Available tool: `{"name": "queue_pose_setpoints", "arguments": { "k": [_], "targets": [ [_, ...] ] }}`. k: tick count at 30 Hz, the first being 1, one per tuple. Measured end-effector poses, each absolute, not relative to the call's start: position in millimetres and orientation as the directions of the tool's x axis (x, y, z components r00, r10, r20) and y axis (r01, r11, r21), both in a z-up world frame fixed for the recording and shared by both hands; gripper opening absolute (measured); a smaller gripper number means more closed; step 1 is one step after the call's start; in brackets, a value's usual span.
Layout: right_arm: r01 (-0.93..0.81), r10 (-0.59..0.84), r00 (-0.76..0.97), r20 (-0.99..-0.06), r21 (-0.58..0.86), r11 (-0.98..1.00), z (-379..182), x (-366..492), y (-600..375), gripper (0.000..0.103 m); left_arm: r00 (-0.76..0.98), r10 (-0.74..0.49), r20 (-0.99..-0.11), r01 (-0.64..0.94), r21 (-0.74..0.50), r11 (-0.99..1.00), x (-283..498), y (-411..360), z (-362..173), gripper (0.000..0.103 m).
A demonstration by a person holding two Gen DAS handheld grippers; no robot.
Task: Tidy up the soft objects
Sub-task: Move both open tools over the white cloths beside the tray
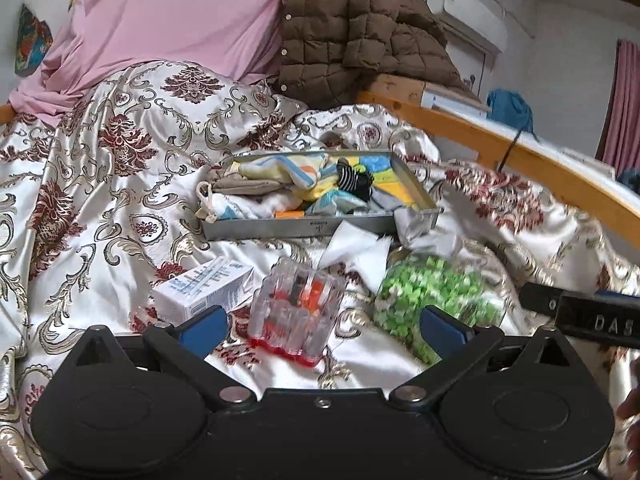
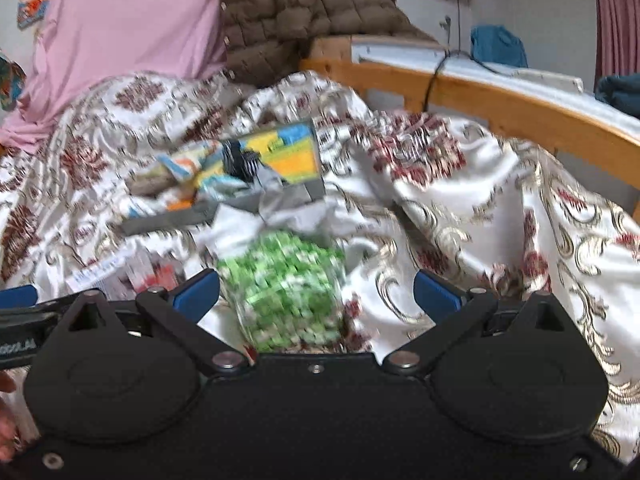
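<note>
Fingers (image 1: 208,322) wide apart over clear plastic case (image 1: 296,312)

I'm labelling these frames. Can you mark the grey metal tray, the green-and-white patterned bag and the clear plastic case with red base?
Grey metal tray (image 1: 280,229), left wrist view, front wall.
Green-and-white patterned bag (image 2: 288,288), right wrist view, middle.
Clear plastic case with red base (image 1: 296,308), left wrist view, top face.

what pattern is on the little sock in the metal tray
Black and white stripes on the sock, clearest in the left wrist view.
</note>
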State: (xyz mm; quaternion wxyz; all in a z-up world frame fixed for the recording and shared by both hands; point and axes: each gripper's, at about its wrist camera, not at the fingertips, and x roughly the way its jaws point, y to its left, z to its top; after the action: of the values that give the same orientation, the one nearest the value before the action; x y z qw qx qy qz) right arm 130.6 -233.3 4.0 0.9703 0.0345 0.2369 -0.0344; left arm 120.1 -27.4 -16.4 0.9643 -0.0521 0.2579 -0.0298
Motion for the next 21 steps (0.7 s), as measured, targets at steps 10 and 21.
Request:
{"name": "queue_pose_setpoints", "arguments": {
  "k": [10,21],
  "targets": [
    [0.080,-0.076,0.819,-0.569,-0.018,0.997,-18,147,-220,0.102,0.834,-0.010,-0.552,0.015,0.004,1.000,127,-37,-35,0.102],
    [0.063,-0.073,0.792,-0.606,-0.038,0.997,-27,153,-215,0.102,0.813,0.029,-0.582,-0.005,0.043,0.999,130,-40,-43,0.102]
  ]
}}
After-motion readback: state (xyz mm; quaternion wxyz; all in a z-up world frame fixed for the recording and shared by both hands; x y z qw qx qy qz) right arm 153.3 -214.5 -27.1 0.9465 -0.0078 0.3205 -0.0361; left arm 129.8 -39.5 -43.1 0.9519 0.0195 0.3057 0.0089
